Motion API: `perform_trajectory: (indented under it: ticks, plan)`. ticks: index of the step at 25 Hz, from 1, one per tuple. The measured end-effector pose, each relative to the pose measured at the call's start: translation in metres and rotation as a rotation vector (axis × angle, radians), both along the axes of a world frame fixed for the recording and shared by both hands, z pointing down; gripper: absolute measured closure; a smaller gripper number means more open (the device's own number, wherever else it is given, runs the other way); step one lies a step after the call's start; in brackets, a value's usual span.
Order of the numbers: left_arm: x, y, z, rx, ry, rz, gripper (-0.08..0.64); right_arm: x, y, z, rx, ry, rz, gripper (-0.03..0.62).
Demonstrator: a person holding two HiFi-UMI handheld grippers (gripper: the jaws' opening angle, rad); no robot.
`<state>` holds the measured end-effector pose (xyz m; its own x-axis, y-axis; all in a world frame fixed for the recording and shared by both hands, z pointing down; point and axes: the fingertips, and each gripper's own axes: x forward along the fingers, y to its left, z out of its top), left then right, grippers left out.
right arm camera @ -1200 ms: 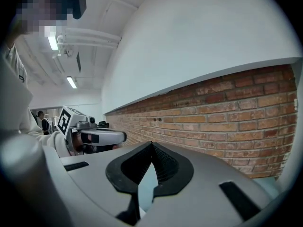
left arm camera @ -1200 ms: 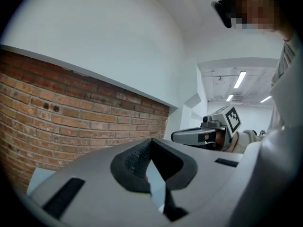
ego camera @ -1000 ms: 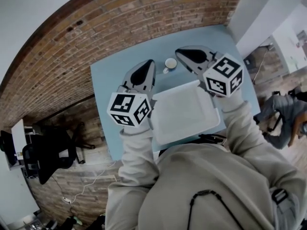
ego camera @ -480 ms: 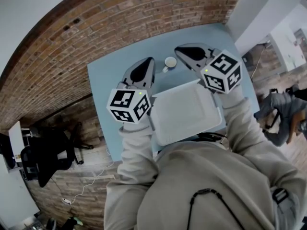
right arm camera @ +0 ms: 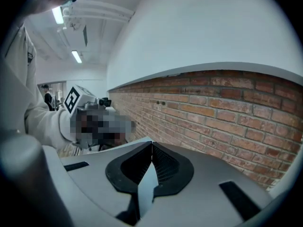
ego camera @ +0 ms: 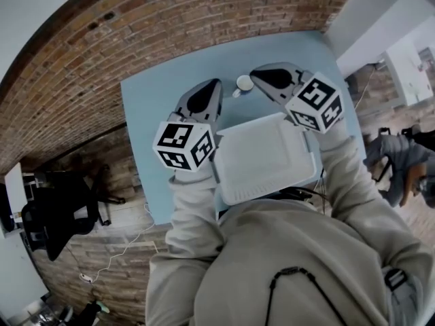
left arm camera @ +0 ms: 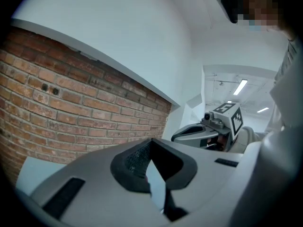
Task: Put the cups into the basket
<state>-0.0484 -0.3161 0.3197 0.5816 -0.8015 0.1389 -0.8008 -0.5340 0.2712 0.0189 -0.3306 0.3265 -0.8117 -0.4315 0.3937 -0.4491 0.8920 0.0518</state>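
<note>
Left tool [ego camera: 216,83] and right tool [ego camera: 254,75] have dipped toward the table [ego camera: 153,107], jaws together and empty, flanking the cup [ego camera: 244,82].

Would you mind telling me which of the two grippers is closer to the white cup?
The right gripper: in the head view its tip sits just beside the cup, while the left gripper is clearly farther from it.

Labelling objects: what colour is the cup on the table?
White cup, best seen in the head view.
</note>
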Motion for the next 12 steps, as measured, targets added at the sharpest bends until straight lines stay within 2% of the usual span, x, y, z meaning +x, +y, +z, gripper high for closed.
perform_trajectory:
  ticks: [3, 6, 12]
  plan:
    - [-0.001, 0.0, 0.018, -0.034, 0.015, 0.001, 0.565, 0.004, -0.006, 0.018, 0.009, 0.087, -0.025, 0.583]
    - [-0.003, -0.003, 0.031, -0.056, 0.031, -0.006, 0.565, 0.007, -0.016, 0.037, -0.023, 0.143, -0.026, 0.581]
    - [-0.006, -0.007, 0.056, -0.097, 0.06, -0.024, 0.565, -0.003, -0.026, 0.089, -0.096, 0.218, -0.107, 0.581]
